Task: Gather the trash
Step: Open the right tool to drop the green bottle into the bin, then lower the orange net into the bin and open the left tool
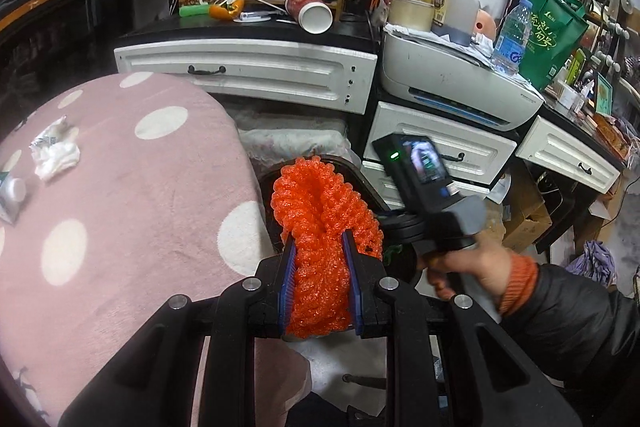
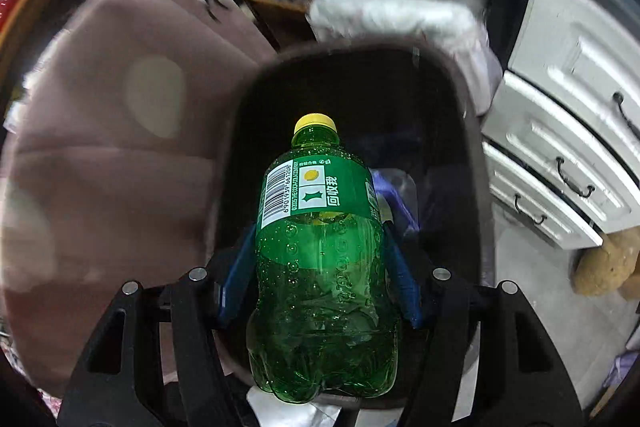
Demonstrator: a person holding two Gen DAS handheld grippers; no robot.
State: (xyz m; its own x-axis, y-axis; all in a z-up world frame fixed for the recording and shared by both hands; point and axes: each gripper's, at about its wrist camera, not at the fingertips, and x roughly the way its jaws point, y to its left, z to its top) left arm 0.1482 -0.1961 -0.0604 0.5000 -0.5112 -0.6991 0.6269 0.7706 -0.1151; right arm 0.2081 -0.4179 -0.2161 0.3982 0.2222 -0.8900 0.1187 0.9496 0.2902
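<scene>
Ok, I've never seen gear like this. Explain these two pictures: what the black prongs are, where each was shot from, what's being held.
No robot here: a person carries a hand-held gripper in each hand, each with a wide-angle camera looking along its two fingers, the black prongs with blue pads.

The left camera's picture shows the left gripper shut on an orange foam net. To the right of it, the person's hand holds the right gripper's handle. On the pink dotted blanket lies crumpled tissue. Behind are white drawers and a printer.

The right camera's picture shows the right gripper shut on a green bottle over a dark bin that already holds some rubbish.
</scene>
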